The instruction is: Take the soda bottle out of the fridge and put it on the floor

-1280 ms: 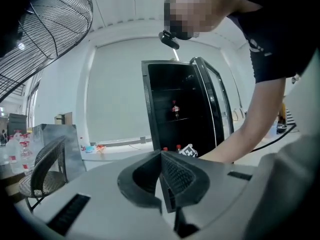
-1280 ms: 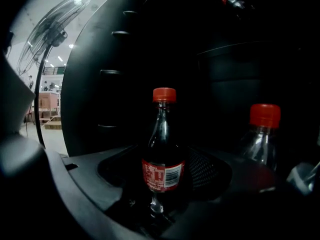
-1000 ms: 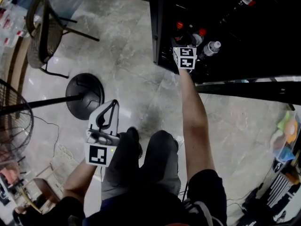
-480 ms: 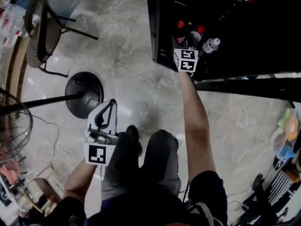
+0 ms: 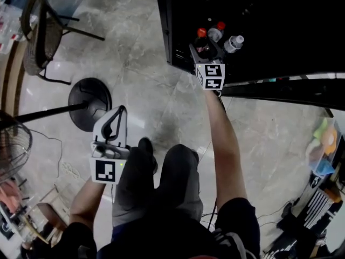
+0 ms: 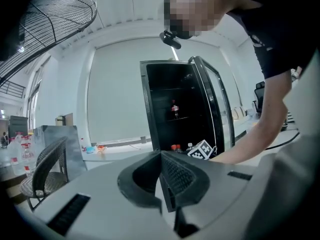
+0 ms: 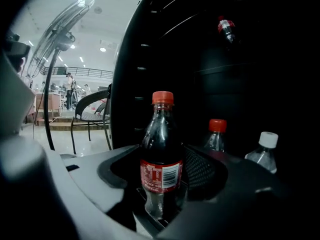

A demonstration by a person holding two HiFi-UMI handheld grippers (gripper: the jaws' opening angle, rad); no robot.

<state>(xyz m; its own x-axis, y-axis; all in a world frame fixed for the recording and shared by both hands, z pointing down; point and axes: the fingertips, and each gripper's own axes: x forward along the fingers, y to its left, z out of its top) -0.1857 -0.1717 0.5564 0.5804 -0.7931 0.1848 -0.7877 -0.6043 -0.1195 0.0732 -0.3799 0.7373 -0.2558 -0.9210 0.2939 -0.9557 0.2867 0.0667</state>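
Note:
A dark soda bottle [image 7: 161, 149] with a red cap and red label stands upright at the front of the black fridge's [image 5: 175, 47] low shelf. My right gripper [image 7: 161, 186] is shut on its lower body, with a pad on each side. From the head view, this gripper [image 5: 205, 46] reaches into the open fridge, and the bottle's red cap [image 5: 201, 32] shows just beyond its marker cube. My left gripper [image 5: 112, 124] hangs shut and empty by the person's left knee; in its own view, the left gripper [image 6: 162, 184] points toward the fridge [image 6: 150, 109].
A second red-capped bottle [image 7: 216, 136] and a white-capped clear bottle [image 7: 262, 151] stand right of the held one. Another bottle [image 7: 226, 28] sits on a higher shelf. A fan's round base [image 5: 89, 102] and a chair [image 5: 35, 36] stand on the marble floor [image 5: 151, 107] to the left.
My right gripper has stayed at the low shelf round the soda bottle while the head view drifted a little. The left gripper has kept its place by the knee.

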